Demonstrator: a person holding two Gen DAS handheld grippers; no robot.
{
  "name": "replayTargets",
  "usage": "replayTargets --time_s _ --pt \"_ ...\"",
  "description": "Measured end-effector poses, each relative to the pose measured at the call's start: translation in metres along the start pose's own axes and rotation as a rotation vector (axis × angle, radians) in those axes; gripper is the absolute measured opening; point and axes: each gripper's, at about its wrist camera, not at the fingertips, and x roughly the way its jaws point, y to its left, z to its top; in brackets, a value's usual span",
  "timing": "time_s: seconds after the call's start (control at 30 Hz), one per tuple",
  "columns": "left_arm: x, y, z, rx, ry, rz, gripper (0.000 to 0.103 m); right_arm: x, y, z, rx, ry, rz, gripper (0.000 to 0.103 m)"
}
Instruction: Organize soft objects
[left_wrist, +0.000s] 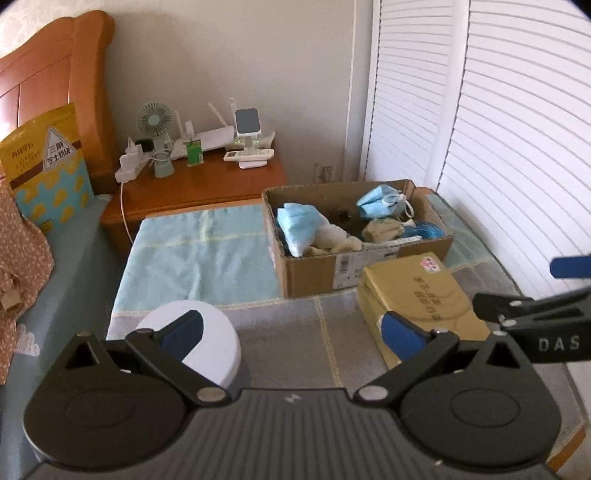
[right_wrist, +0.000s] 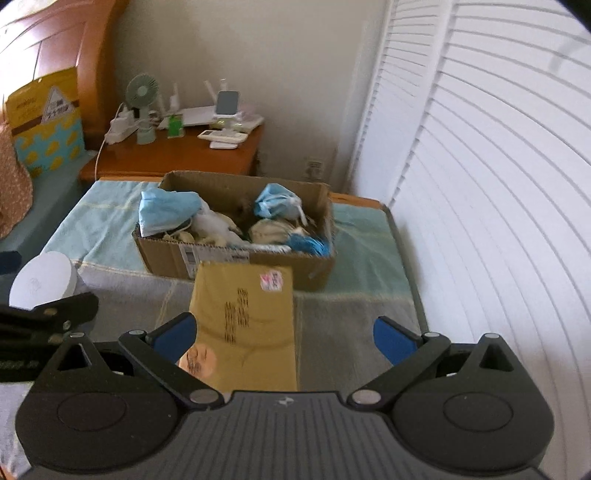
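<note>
On the low table spread with a pale blue-green checked cloth stands an open brown cardboard box, and inside it lie the soft things: crumpled light-blue face masks, some cream and white fabric pieces and a bundle of bright blue string at its right end. Just in front of the box lies a flat tan paper-wrapped parcel with dark printed characters and a small pink sticker (whether it touches the box wall I cannot tell). A white round lidded container sits on the cloth to the left, well apart from the box.

Both tools hover over the near part of the table. The right gripper has its blue-padded fingers spread wide with nothing between them; the parcel lies below, under the left finger, not pinched. The left gripper is likewise spread wide and empty, its left pad in front of the white container and its right pad over the parcel's corner.

Beyond the table, a wooden nightstand carries a small green desk fan, a white router and remote controls. White louvred doors fill the right side.
</note>
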Motion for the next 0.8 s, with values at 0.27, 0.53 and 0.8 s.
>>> replayTargets --time_s 0.27,0.53,0.8 --pt "-0.011 -0.013 0.001 0.017 0.008 -0.001 0.102 -0.015 -0.014 -0.012 0.069 -0.012 -0.016 0.103" --pt "-0.013 -0.018 0.003 0.028 0.005 0.009 0.102 -0.017 -0.018 -0.015 0.088 -0.017 -0.010 0.103" --pt "-0.013 -0.021 0.005 0.032 0.003 0.008 0.102 -0.017 -0.020 -0.015 0.100 -0.018 -0.010 0.103"
